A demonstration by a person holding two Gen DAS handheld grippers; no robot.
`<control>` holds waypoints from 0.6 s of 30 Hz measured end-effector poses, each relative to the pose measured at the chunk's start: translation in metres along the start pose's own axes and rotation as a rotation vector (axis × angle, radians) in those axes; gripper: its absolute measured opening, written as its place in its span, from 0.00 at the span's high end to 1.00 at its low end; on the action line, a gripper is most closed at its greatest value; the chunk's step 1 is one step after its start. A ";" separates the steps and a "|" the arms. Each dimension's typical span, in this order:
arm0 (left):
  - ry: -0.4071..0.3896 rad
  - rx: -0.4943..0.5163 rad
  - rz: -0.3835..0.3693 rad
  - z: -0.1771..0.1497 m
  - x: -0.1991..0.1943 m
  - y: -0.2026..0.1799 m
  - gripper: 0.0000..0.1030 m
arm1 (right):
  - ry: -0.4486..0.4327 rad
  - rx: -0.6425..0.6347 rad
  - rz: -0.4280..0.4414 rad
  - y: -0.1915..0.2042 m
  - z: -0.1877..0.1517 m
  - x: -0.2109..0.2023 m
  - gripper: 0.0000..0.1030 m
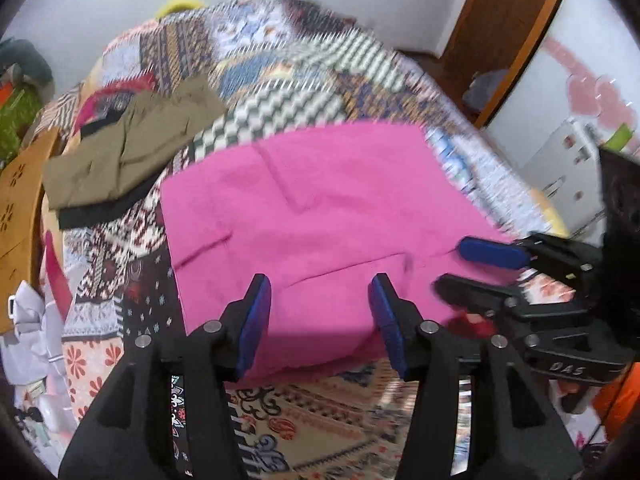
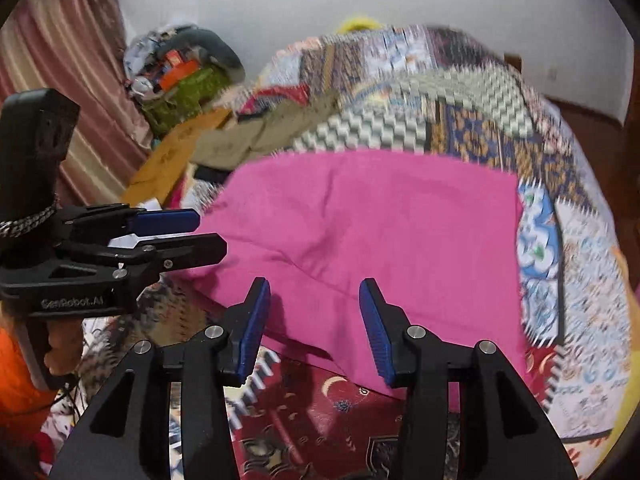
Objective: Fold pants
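The pink pants (image 1: 320, 208) lie folded into a rough rectangle on the patterned bedspread (image 1: 288, 64); they also show in the right wrist view (image 2: 380, 232). My left gripper (image 1: 320, 304) is open and empty, just above the pants' near edge. My right gripper (image 2: 312, 308) is open and empty, over the near edge too. The right gripper shows at the right of the left wrist view (image 1: 476, 268), jaws apart. The left gripper shows at the left of the right wrist view (image 2: 204, 232), jaws apart.
Folded olive-brown pants (image 1: 132, 148) on a black garment lie at the far left of the bed. A wooden board (image 1: 20, 208) stands off the left side. A clothes pile (image 2: 184, 68) sits by a curtain. A wooden door frame (image 1: 516, 36) is at the right.
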State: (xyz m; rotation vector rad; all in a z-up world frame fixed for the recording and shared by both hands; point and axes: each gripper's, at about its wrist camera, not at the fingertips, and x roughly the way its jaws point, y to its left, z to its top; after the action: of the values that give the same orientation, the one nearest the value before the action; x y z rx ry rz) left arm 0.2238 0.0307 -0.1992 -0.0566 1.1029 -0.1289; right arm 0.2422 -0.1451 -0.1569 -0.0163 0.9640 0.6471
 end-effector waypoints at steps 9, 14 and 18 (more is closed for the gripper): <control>-0.009 0.038 0.052 -0.019 0.003 0.022 0.42 | 0.029 -0.023 -0.063 -0.026 -0.025 -0.003 0.59; -0.022 0.036 0.081 -0.025 -0.003 0.033 0.41 | 0.014 0.023 -0.099 -0.049 -0.035 -0.015 0.59; -0.016 0.035 0.096 -0.036 -0.004 0.043 0.34 | 0.004 0.064 -0.124 -0.066 -0.043 -0.023 0.59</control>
State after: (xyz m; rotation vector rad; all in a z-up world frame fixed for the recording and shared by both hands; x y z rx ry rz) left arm 0.1936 0.0740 -0.2164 0.0264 1.0851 -0.0617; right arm 0.2340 -0.2228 -0.1819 -0.0201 0.9790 0.5019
